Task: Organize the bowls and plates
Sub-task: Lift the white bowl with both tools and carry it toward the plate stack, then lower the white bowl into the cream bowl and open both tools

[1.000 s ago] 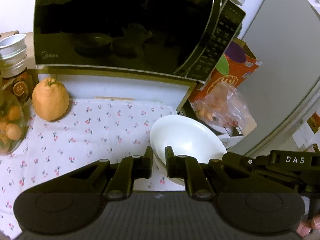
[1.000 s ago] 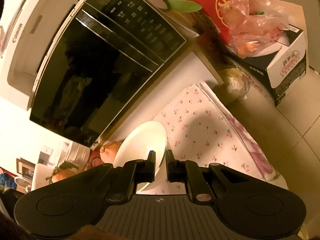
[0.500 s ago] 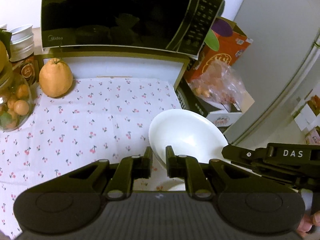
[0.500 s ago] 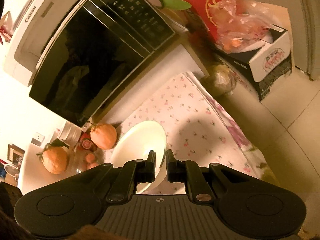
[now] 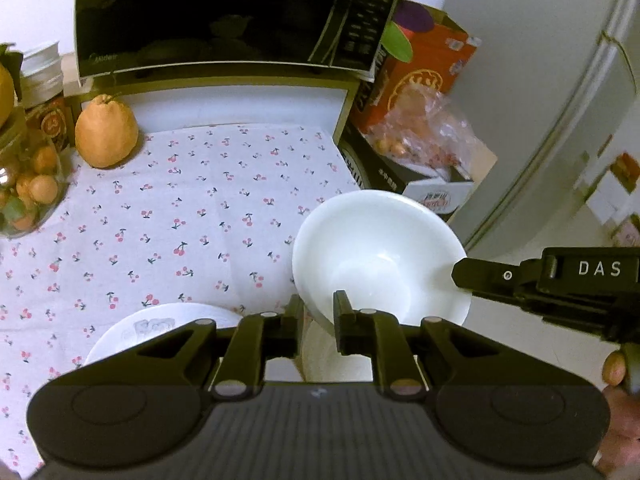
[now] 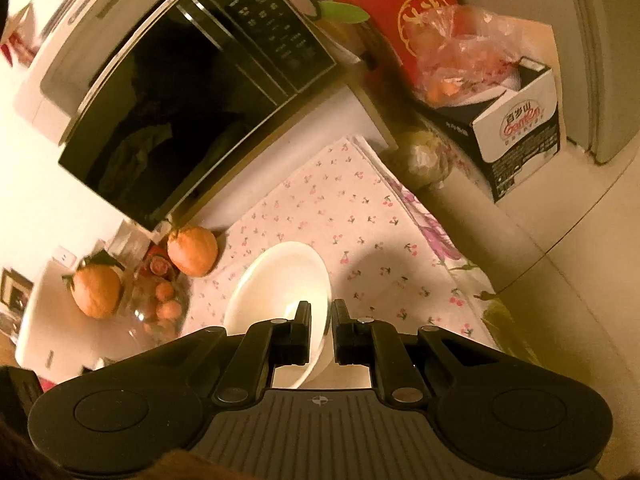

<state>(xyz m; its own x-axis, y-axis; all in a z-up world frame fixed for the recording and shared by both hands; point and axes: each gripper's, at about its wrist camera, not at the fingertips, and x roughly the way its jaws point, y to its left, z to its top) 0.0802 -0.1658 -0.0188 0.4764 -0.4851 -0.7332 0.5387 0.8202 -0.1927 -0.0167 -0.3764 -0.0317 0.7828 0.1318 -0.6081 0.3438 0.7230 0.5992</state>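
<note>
The white bowl [image 5: 380, 256] is up off the surface, tilted, carried over the near right edge of the cherry-print cloth [image 5: 192, 216]. The left claw [image 5: 318, 320] is clamped on its near rim, one finger inside, one outside. The right claw [image 5: 460, 270] bites the bowl's right rim, its black body marked DAS reaching in from the right, a person's fingers [image 5: 614, 368] curled around the handle at the edge of the left camera's view. From the right wrist camera the right claw [image 6: 320, 328] has the same bowl [image 6: 280, 284] pinched thin between its pads, the rim running straight through the narrow gap. So both claws are closed on the one bowl.

Just below and to the left, a white plate [image 5: 160, 328] lies flat on the cloth, partly hidden behind the left claw's body. There's a second white piece under the bowl, too hidden to name.

Further out, a big orange citrus fruit [image 5: 106, 132] sits at the far left corner of the cloth, a glass jar of small oranges [image 5: 28, 188] beside it at the left edge. A black microwave [image 5: 224, 16] stands on a shelf behind. To the right, off the surface, a plastic bag of fruit [image 5: 424, 128] rests on a black carton [image 6: 516, 128], a red box [image 5: 424, 68] behind it.
</note>
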